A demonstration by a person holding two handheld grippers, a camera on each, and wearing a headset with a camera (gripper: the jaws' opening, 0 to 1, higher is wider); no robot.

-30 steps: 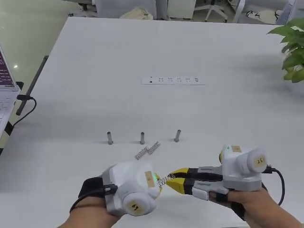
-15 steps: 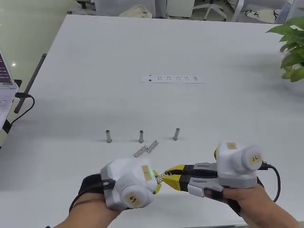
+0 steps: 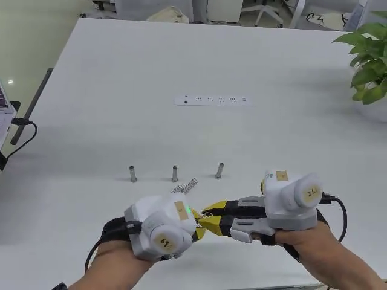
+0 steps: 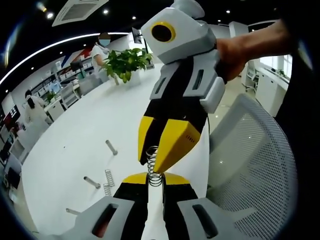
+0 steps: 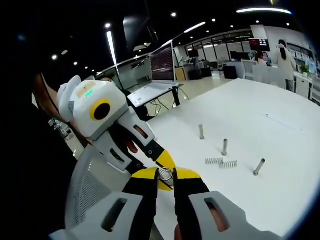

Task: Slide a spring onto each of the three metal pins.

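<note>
Left claw (image 4: 156,180) and right claw (image 5: 166,176) both pinch one small coiled metal spring (image 4: 153,162); three upright metal pins (image 3: 175,174) stand beyond.

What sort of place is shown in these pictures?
Likely an open-plan office or lab: a long white table with a power strip, a mesh office chair, and a large monitor beyond.

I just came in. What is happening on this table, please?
A person holds the left gripper and the right gripper tip to tip over the white table, both apparently closed on one spring between them. Three metal pins stand upright, all bare. Two loose springs lie near the middle pin.
</note>
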